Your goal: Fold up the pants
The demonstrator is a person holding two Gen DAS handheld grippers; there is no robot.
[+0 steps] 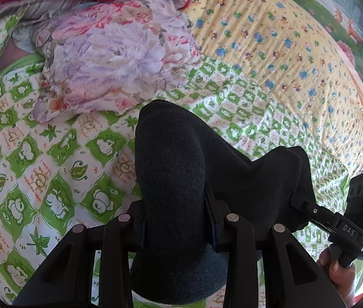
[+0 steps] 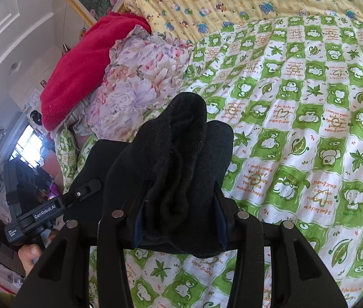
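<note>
The dark charcoal pants (image 1: 171, 148) are bunched into a thick roll above the green-and-white quilt (image 1: 40, 154). My left gripper (image 1: 176, 205) is shut on one end of the roll, and the cloth fills the gap between its jaws. The fabric stretches right to the other gripper's finger (image 1: 300, 201). In the right wrist view, my right gripper (image 2: 181, 200) is shut on a folded wad of the same pants (image 2: 176, 141), which bulges up past its jaws. The cloth hides the fingertips of both grippers.
A crumpled floral cloth (image 1: 109, 59) and a red blanket (image 2: 78, 71) are piled at one side of the bed. A yellow animal-print quilt (image 1: 271, 38) lies beyond, under a framed picture (image 1: 361, 25). A hand (image 2: 30, 254) grips the left handle. The green quilt (image 2: 296, 128) spreads wide.
</note>
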